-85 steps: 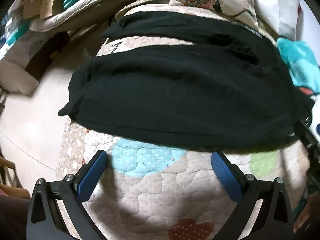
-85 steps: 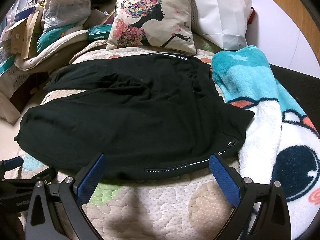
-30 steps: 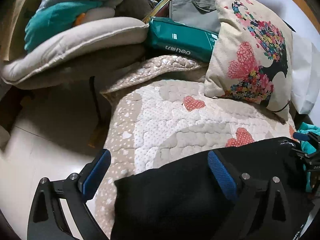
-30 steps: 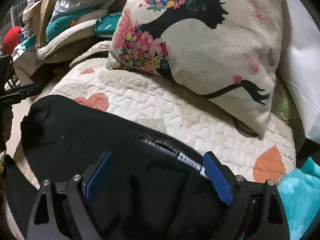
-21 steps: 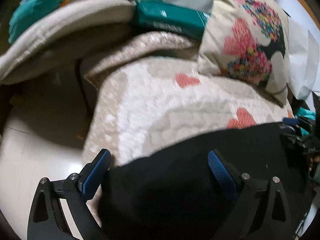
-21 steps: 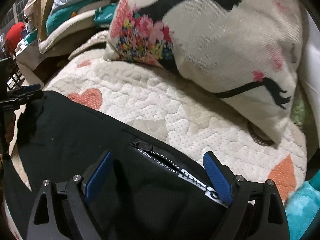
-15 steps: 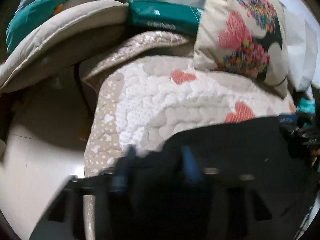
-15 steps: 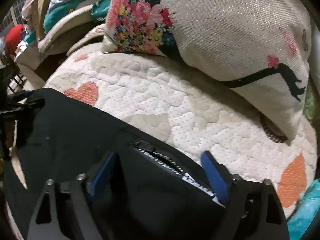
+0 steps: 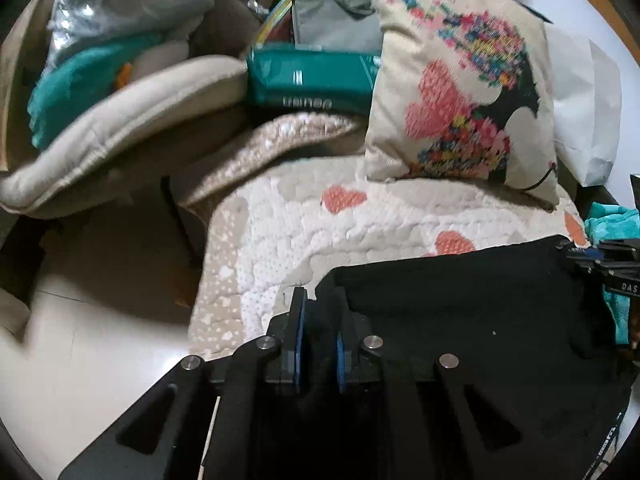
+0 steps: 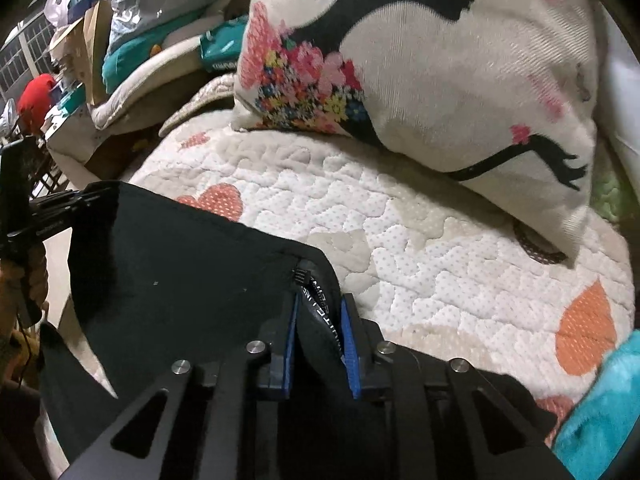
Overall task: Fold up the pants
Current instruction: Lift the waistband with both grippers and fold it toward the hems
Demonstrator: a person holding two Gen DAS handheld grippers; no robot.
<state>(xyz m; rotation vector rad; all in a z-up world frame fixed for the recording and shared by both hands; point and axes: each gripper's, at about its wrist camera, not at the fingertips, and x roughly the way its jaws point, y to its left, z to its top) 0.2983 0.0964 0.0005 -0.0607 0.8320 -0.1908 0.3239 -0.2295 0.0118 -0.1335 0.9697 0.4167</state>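
Both grippers' jaws have just closed on the pants [image 9: 460, 292].

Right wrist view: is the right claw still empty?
No, the right claw has just closed on the pants, pinching their lettered waistband edge.

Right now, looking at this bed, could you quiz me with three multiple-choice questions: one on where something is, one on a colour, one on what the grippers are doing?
1. Where is the floral cushion?
A. beyond the black pants, on the quilt
B. on the floor
C. under the pants

2. What colour are the gripper pads?
A. red
B. blue
C. white

3. What are the left gripper and right gripper doing?
A. both open above the quilt
B. only one holds cloth
C. each shut on an edge of the pants

Answers: 1 A, the cushion rests on the quilt past the pants' far edge. 2 B, blue strips line each finger. 3 C, black cloth is pinched between both pairs of pads.
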